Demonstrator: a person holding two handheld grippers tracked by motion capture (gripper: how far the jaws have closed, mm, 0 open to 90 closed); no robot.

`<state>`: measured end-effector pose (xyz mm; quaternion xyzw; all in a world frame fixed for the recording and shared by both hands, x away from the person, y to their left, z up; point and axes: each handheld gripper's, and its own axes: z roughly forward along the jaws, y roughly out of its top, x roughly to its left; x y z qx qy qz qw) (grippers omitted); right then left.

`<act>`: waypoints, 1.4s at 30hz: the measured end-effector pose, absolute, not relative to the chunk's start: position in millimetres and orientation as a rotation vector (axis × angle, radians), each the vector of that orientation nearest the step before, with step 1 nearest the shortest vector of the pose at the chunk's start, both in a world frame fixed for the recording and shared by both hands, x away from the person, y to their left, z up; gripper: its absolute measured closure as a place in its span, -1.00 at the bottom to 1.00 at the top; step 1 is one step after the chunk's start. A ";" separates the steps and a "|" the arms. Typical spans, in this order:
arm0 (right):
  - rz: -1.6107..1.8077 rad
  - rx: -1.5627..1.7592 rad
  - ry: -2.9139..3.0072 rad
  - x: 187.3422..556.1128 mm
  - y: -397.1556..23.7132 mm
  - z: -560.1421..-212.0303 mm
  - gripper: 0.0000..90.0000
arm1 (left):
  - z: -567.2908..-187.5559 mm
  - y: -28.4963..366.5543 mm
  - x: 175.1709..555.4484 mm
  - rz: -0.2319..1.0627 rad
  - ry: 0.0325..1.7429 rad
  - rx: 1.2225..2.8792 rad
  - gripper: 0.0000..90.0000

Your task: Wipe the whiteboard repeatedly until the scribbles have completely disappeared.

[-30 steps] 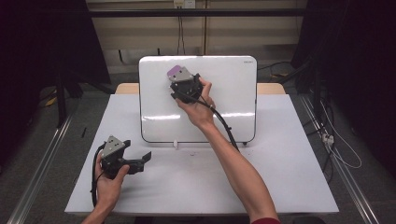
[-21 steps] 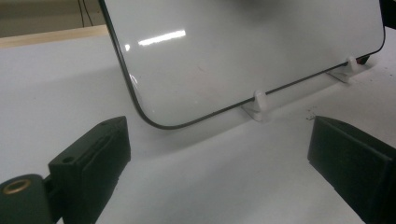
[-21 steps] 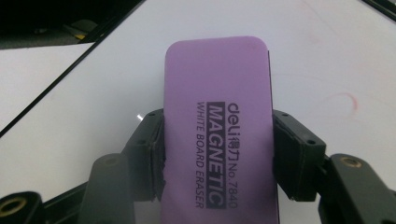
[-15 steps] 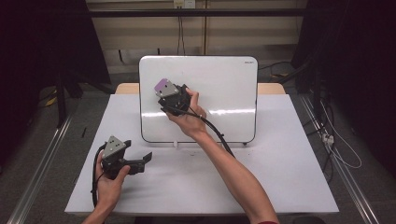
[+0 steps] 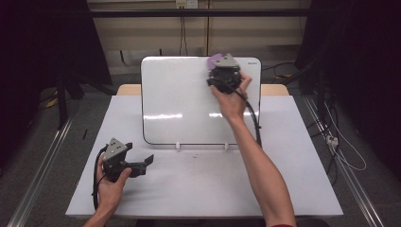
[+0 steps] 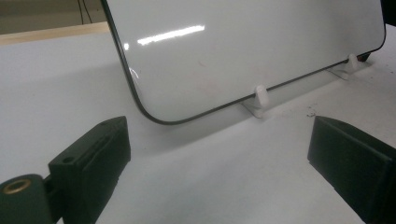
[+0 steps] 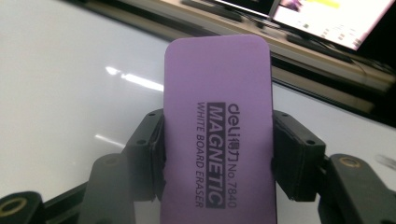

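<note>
Up at the top right corner of the white rounded whiteboard (image 5: 179, 99), the purple rectangular magnetic eraser (image 7: 218, 121) sits pinched in the right claw (image 5: 218, 64). Lower left, the left claw (image 5: 147, 161) rests spread on the white surface (image 5: 208, 179).

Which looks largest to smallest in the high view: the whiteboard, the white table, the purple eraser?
1. White table: largest.
2. Whiteboard: clearly smaller, propped up at the table's far side.
3. Purple eraser: smallest by far, a corner peeking past the right tongs at the board's top edge; mostly hidden, so its full size is unsure.
</note>
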<state>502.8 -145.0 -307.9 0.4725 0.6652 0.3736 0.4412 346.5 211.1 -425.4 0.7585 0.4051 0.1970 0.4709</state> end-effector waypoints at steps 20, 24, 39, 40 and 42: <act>0.971 1.161 1.648 497.5 -130.9 -317.6 -0.07 | -425.4 210.4 348.2 0.479 0.988 1.859 -0.87; 0.983 1.122 1.683 503.1 -104.3 -316.8 -0.07 | -425.1 210.0 347.9 0.479 0.985 1.856 -0.87; 0.988 0.930 1.852 505.5 -13.5 -325.3 -0.07 | -425.0 210.6 346.9 0.475 0.985 1.851 -0.87; 0.982 0.914 1.864 504.6 -9.0 -327.1 -0.07 | -425.1 210.6 346.9 0.476 0.985 1.852 -0.87; 0.971 0.875 1.888 502.1 -1.7 -330.1 -0.07 | -425.2 210.4 346.7 0.473 0.983 1.853 -0.87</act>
